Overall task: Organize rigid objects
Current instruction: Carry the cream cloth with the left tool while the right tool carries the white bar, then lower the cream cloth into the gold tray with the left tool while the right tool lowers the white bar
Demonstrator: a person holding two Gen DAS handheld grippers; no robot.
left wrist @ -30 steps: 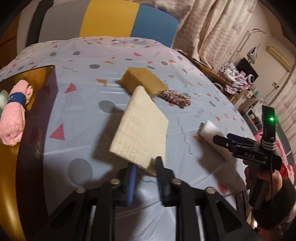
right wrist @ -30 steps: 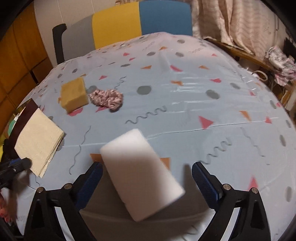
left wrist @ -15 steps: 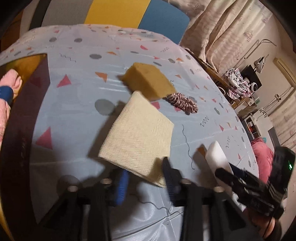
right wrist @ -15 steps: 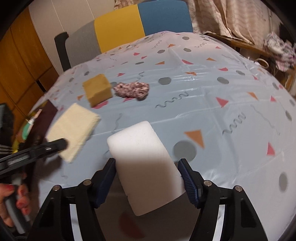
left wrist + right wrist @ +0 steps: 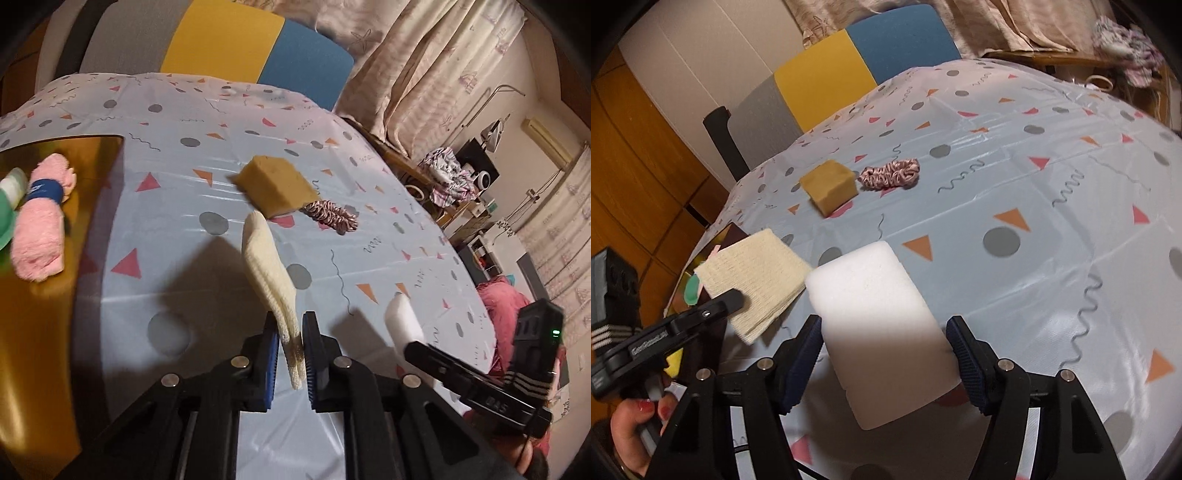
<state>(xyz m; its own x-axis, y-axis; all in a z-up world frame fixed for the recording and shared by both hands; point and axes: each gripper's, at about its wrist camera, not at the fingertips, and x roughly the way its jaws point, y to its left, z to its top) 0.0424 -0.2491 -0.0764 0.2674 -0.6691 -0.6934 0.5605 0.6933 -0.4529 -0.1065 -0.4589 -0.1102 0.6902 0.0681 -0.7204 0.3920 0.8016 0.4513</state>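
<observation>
A folded cream cloth (image 5: pixel 266 266) is pinched at its near edge by my left gripper (image 5: pixel 290 325), which is shut on it. The cloth stands edge-on above the patterned table (image 5: pixel 177 206), over its own shadow. In the right wrist view the same cloth (image 5: pixel 757 280) shows flat under the left gripper (image 5: pixel 735 301). My right gripper (image 5: pixel 884 325) is shut on a white foam block (image 5: pixel 875 314), with both pads pressed on its sides, and holds it off the table. That block (image 5: pixel 400 319) also pokes out of the right gripper (image 5: pixel 413 347) at the lower right.
A yellow sponge (image 5: pixel 277 184) and a pink striped scrunchie (image 5: pixel 332 216) lie mid-table. At the left, a gold tray (image 5: pixel 29 350) holds a rolled pink towel (image 5: pixel 40 221) and a green item (image 5: pixel 7 221). Behind the table stands a grey, yellow and blue chair (image 5: pixel 221 40).
My left jaws closed on the cream cloth and lifted it, so it now shows edge-on. My right jaws closed on the white block and carried it toward the left gripper.
</observation>
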